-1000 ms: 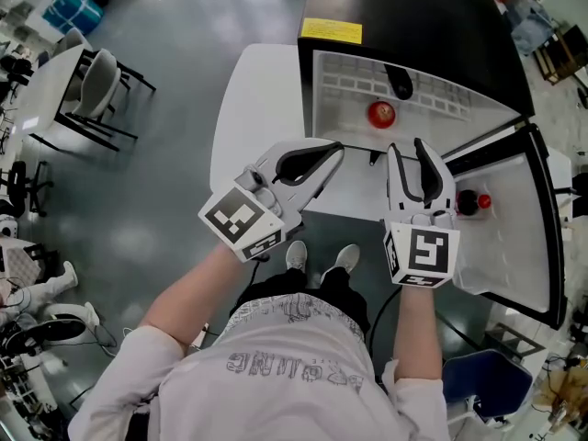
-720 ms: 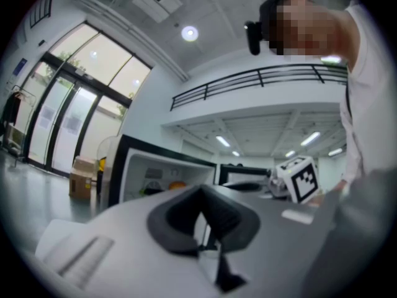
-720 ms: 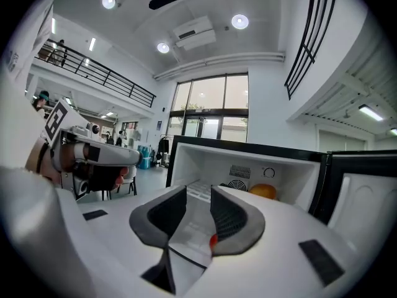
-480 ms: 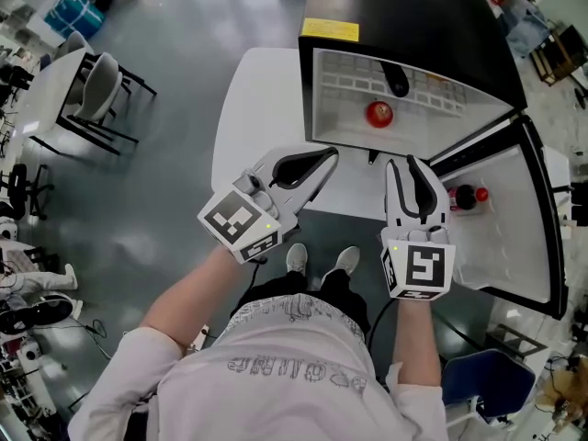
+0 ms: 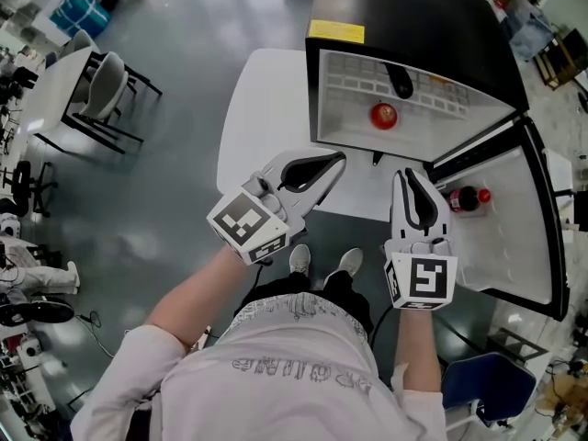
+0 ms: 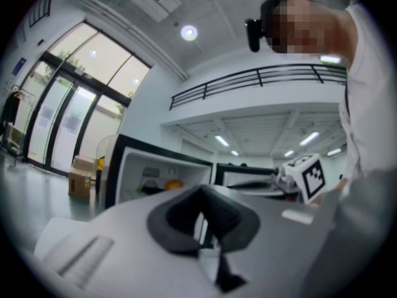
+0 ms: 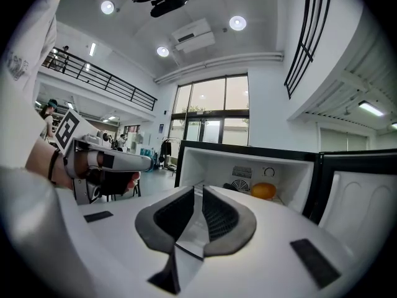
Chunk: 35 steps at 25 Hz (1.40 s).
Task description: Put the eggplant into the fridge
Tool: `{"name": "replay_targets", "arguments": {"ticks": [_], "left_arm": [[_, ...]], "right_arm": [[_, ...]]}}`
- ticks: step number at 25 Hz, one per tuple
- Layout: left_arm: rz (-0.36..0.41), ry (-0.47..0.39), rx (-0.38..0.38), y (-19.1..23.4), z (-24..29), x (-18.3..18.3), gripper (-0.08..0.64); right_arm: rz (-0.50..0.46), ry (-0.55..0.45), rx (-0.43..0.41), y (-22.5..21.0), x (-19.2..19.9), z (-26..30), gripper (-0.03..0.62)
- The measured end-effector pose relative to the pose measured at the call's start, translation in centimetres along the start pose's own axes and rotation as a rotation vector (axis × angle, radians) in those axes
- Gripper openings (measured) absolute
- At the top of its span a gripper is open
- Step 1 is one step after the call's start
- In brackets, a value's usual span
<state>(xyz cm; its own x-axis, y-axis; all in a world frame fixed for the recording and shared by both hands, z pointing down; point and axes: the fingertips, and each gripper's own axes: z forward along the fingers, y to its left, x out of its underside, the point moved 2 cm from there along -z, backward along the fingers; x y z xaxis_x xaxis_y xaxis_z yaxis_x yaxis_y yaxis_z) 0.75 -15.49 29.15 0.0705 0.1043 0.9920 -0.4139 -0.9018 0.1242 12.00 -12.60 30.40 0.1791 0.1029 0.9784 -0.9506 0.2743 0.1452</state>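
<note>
Eggplant: the dark eggplant point(image 5: 400, 81) lay inside the open fridge point(image 5: 413, 12), on the pale shelf towards the upper middle of the head view, with neither tool touching it.
Red fruit: a round red fruit point(image 5: 383, 115) sat on the same shelf just below the eggplant in the frame, a little apart from it.
Fridge door: the door point(image 5: 519, 246) stood swung wide at the right of the frame, and a bottle with a red cap point(image 5: 462, 198) lay in its rack.
Right hand-held gripper: the right hand-held gripper point(image 5: 402, 176) was held at the lower centre right, pointing up the frame at the fridge opening. Its jaws had just been closing and stood almost together, with only a thin slit left and nothing between them.
Left hand-held gripper: the left hand-held gripper point(image 5: 338, 160) was held at the centre, angled towards the fridge, jaws together and empty.
Table: the white table point(image 5: 262, 108) carried the fridge.
Person: I saw a white shirt and both forearms at the bottom of the frame.
</note>
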Motion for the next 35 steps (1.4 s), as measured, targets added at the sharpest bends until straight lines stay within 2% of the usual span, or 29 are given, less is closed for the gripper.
{"name": "replay_targets", "arguments": {"ticks": [35], "left_arm": [[-0.011, 0.003, 0.003, -1.7, 0.1, 0.6, 0.008]], "right_arm": [[0.007, -0.005, -0.026, 0.5, 0.1, -1.5, 0.005]]}}
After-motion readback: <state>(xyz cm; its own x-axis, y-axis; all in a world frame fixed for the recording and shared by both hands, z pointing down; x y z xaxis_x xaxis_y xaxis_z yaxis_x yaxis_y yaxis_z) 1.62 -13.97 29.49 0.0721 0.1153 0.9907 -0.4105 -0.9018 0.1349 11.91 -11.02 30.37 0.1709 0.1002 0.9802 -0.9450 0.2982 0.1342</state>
